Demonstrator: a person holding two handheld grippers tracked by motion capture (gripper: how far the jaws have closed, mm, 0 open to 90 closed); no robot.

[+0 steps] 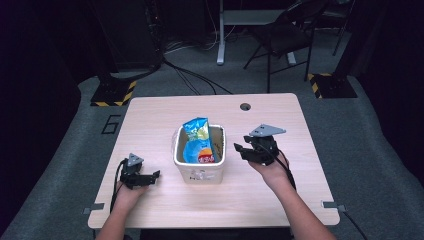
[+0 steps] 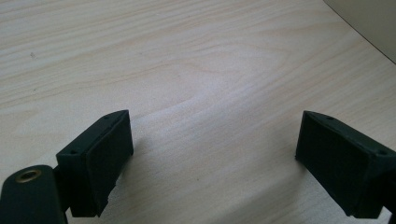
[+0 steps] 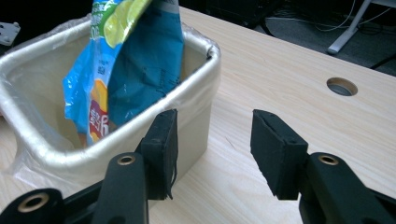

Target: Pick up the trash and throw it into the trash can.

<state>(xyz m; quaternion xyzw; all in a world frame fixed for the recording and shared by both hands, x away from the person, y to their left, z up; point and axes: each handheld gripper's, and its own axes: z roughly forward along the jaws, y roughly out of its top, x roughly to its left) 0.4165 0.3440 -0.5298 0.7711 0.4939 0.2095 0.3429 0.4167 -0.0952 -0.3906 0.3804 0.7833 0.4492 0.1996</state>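
Chip bag: stands upright in the bin at the table's middle.
Your right gripper: jaws apart, empty, just beside the bin's right wall.
Your left gripper: jaws wide, empty, left of the bin.

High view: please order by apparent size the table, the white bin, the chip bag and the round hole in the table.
1. table
2. white bin
3. chip bag
4. round hole
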